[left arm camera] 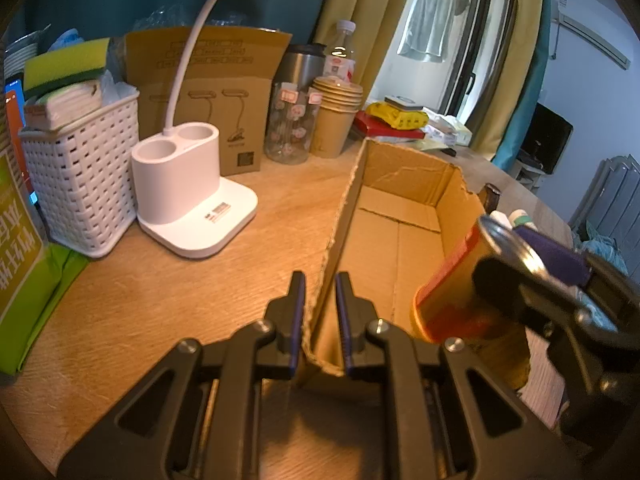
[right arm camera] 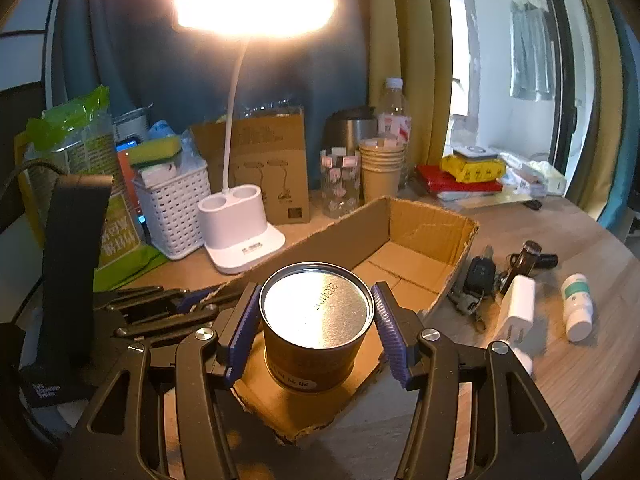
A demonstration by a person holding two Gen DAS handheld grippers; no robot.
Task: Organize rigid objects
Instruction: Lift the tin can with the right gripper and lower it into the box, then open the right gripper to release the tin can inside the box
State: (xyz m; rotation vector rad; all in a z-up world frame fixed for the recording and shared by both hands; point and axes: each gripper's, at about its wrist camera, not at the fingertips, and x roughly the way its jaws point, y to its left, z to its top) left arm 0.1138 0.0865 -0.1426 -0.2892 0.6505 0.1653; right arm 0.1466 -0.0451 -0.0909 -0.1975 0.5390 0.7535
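An open cardboard box (left arm camera: 400, 232) lies on the wooden table; it also shows in the right wrist view (right arm camera: 420, 248). My left gripper (left arm camera: 320, 316) is shut on the box's near left wall. A brown tin can with a silver lid (right arm camera: 316, 316) sits between the fingers of my right gripper (right arm camera: 314, 332), inside the box's near end. The pads look slightly apart from the can, so whether they grip it is unclear. The can (left arm camera: 460, 292) and the right gripper (left arm camera: 532, 276) also show in the left wrist view.
A white lamp base (left arm camera: 188, 188), a white basket (left arm camera: 80, 176), a glass jar (left arm camera: 290, 124) and stacked paper cups (left arm camera: 334, 120) stand behind the box. Car keys (right arm camera: 478, 280), a white charger (right arm camera: 516, 308) and a small white bottle (right arm camera: 578, 306) lie right of it.
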